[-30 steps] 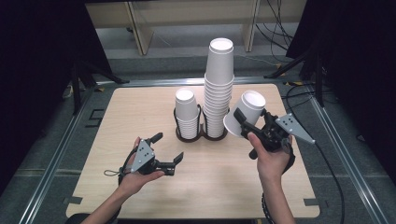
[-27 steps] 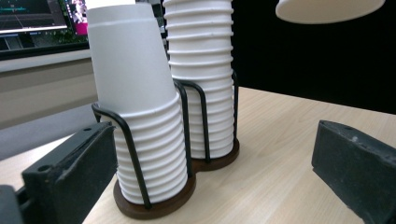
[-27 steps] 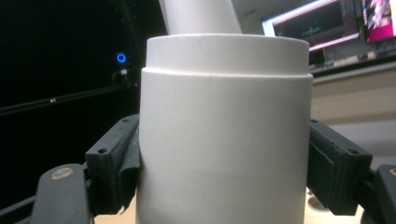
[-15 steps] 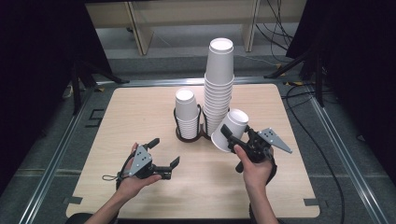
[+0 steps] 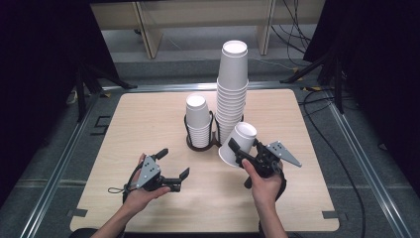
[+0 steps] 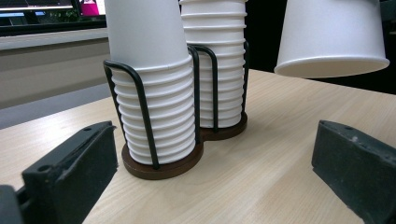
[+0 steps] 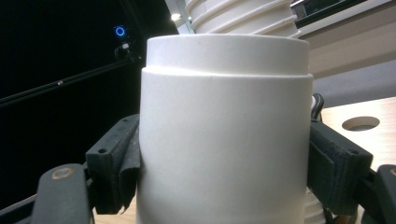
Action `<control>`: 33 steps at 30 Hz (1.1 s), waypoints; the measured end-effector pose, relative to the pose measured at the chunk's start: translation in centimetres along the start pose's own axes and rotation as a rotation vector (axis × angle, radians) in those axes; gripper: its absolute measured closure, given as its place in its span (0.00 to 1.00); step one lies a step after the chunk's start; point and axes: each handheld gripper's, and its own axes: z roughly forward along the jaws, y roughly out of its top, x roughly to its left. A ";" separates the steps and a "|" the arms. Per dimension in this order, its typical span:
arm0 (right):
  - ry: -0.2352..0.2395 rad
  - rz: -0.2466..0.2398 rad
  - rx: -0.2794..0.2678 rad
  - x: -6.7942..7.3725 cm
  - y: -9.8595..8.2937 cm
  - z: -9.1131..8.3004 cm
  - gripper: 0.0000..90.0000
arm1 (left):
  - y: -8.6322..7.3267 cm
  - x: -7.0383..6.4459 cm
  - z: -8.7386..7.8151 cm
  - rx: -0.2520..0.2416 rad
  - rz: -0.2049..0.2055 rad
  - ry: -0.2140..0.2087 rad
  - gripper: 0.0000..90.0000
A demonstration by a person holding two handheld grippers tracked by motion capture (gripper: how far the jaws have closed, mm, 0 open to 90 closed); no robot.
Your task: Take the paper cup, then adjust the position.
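From the high view we see the whole worktop point(image 5: 148, 119): a black wire cup holder point(image 5: 212, 144) stands near its middle, carrying a short stack of white paper cups point(image 5: 198, 121) on its left and a tall stack point(image 5: 233, 91) on its right, with the right gripper point(image 5: 242, 151) just in front of the tall stack and the left gripper point(image 5: 173, 166) low over the front of the worktop. The right gripper view adds what the high view cannot resolve: both pads press flat against the sides of a single white paper cup point(image 7: 224, 135), so we read this gripper as clamped on it. In the high view that cup is tilted, its open mouth facing up and away, clear of the worktop and just beside the tall stack. In the left gripper view we see the two black jaws standing wide apart with nothing between them, aimed at the holder's wooden base point(image 6: 163, 165), while the held cup hangs at the upper right.
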 end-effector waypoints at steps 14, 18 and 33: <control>0.015 0.092 0.014 -0.3 -2.0 0.7 0.24 | -0.8 -1.2 0.2 0.021 -0.010 -0.015 0.00; 0.013 0.129 0.011 -0.5 -2.7 0.5 0.24 | -0.9 -1.5 0.7 -0.004 -0.012 -0.040 0.00; -0.023 0.323 0.005 -1.2 -4.6 -1.3 0.24 | -0.2 -4.0 2.6 0.009 0.007 -0.172 0.00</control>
